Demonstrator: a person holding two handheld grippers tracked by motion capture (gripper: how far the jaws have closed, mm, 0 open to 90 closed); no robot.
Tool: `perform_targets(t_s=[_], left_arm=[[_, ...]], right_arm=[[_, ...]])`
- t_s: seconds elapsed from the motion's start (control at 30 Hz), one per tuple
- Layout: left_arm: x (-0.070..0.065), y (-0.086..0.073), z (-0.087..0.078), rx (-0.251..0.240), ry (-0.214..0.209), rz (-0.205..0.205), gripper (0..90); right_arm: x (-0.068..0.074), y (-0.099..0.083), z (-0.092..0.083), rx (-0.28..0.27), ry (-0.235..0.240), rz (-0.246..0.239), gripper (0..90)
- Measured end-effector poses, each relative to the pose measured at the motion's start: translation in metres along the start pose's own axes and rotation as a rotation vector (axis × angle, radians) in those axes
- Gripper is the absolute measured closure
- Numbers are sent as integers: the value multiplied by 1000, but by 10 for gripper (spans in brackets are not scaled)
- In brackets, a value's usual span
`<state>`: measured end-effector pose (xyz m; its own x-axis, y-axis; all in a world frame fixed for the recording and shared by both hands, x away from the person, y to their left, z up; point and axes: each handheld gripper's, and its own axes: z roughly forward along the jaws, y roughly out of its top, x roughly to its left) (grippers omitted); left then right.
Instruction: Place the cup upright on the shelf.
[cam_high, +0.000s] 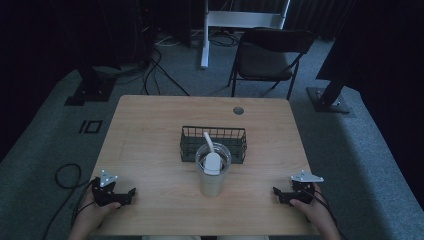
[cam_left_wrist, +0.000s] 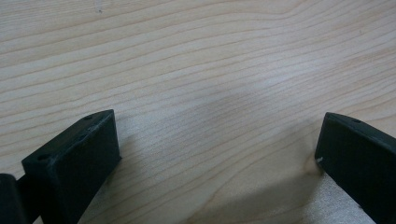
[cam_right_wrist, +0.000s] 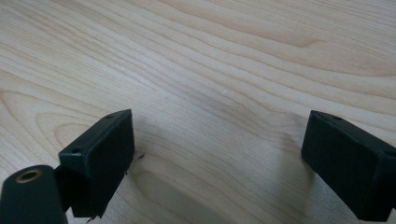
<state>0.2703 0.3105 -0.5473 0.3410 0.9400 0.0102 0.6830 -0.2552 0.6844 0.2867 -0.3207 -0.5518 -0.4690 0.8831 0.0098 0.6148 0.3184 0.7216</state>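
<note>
— Has anything been started?

— Doesn't look so. The left gripper (cam_high: 131, 192) and right gripper (cam_high: 276, 191) both rest on the table (cam_high: 150, 125), jaws wide apart and holding nothing.

— And the cup (cam_high: 213, 172)?

— Midway between them, slightly ahead, white scoop (cam_high: 211, 158) inside, wire basket (cam_high: 213, 142) just behind. All the work remains.

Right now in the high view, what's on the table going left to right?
left gripper → cup with a white thing standing in it → right gripper. The wire basket sits behind the cup and overlaps it, so it is left out.
</note>
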Motion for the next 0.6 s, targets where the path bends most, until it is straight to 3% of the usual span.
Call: perform_targets(t_s=[0.6], left_arm=[[-1,-2,-2,-1,-18,19,1]], right_arm=[[0,0,0,0,1,1,93]])
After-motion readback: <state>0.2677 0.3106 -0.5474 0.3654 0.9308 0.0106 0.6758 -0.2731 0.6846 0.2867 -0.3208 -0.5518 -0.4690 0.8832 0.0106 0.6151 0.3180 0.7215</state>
